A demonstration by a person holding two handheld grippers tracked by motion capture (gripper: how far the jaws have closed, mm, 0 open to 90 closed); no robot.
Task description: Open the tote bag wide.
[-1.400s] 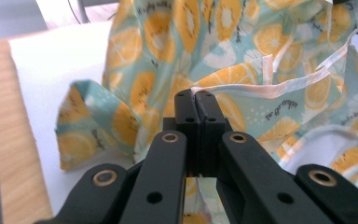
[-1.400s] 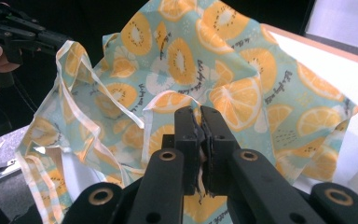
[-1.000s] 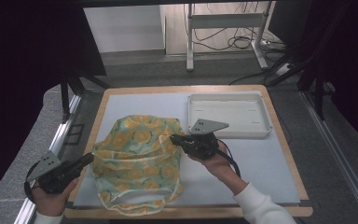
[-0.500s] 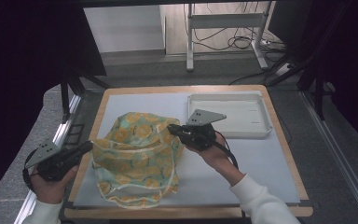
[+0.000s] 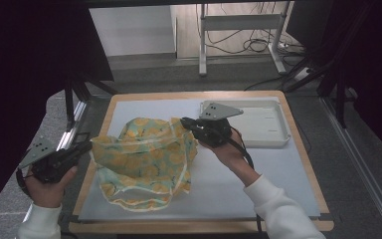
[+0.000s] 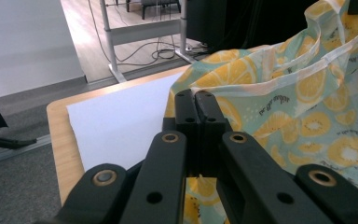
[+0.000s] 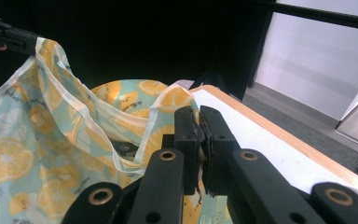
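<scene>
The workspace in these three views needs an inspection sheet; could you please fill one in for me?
Surface: pale mat on a wood-edged table.
Job's things: lemon-print cloth bag, partly lifted and stretched between both grippers, its lower part lying on the mat.
Clutter: white tray at the far right of the mat; nothing seen in it.
Grippers: left gripper shut on the bag's left edge; right gripper shut on its right edge.
Cables: a black cable trails from the right gripper; loose cables on the floor beyond the table.
Surroundings: metal stand legs, dark screens at both sides.
</scene>
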